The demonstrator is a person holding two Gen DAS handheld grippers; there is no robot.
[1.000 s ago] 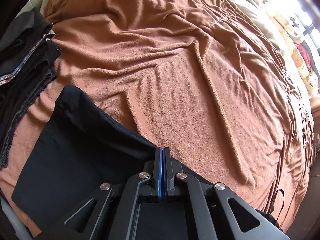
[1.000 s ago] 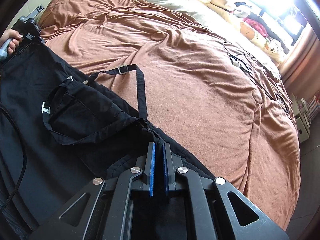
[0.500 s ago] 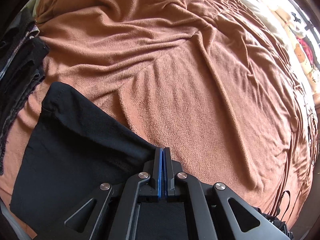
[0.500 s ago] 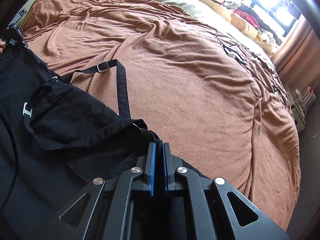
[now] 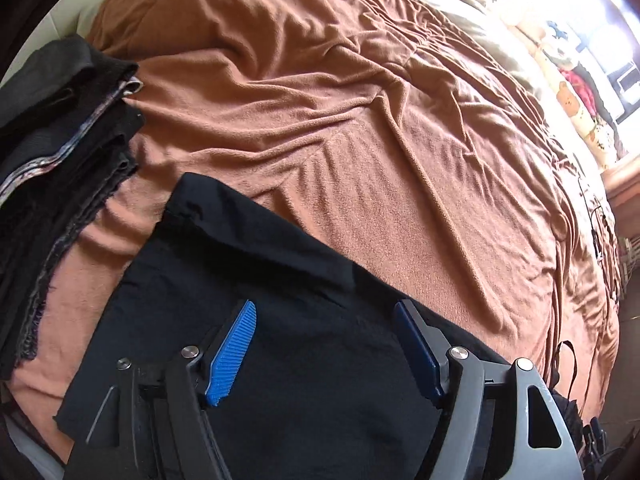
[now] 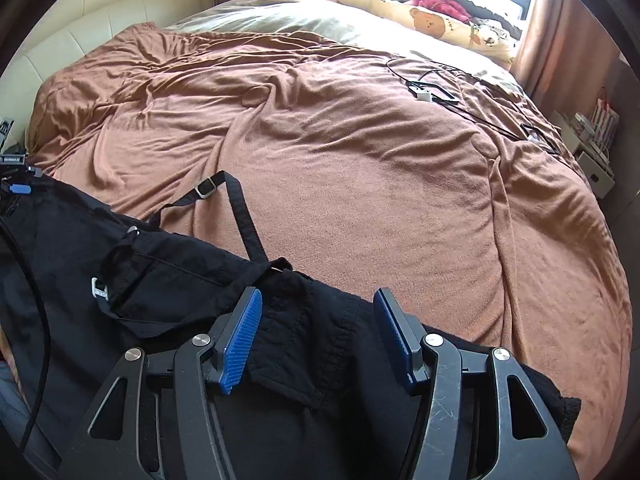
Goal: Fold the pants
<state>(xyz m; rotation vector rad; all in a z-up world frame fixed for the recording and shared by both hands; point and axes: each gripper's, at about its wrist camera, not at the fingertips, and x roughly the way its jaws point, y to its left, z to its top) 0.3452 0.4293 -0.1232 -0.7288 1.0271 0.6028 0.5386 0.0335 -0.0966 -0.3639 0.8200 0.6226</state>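
Both claws spread wide, nothing between the pads.

Left gripper [image 5: 324,312]: jaws apart, blue ribbed pads [image 5: 234,346] facing each other across black cloth. No pinch. The cloth below is the leg end of the black pants [image 5: 248,280], lying flat on the brown blanket [image 5: 380,140]. The hem corner of the pants lies beyond my left fingertip, toward the head of the blanket. Whether my fingers touch the fabric I cannot tell.

Left of the pants, apart from them with a strip of blanket between: a stack of folded dark clothes [image 5: 60,128], one layer showing a pale patterned edge.

Right gripper [image 6: 316,300]: jaws likewise apart, pads on either side of a stitched, gathered part of the pants [image 6: 168,256], not closed on it. This part lies bunched at the near edge of the blanket [image 6: 360,160].

A black strap with a metal buckle [image 6: 206,188] runs out from the pants onto the blanket beyond my left pad. A second small buckle [image 6: 99,289] sits on the pants to the left.

At the far side of the blanket from the pants: black cables with a small white adapter [image 6: 422,94], and soft toys [image 6: 428,20] along the window.
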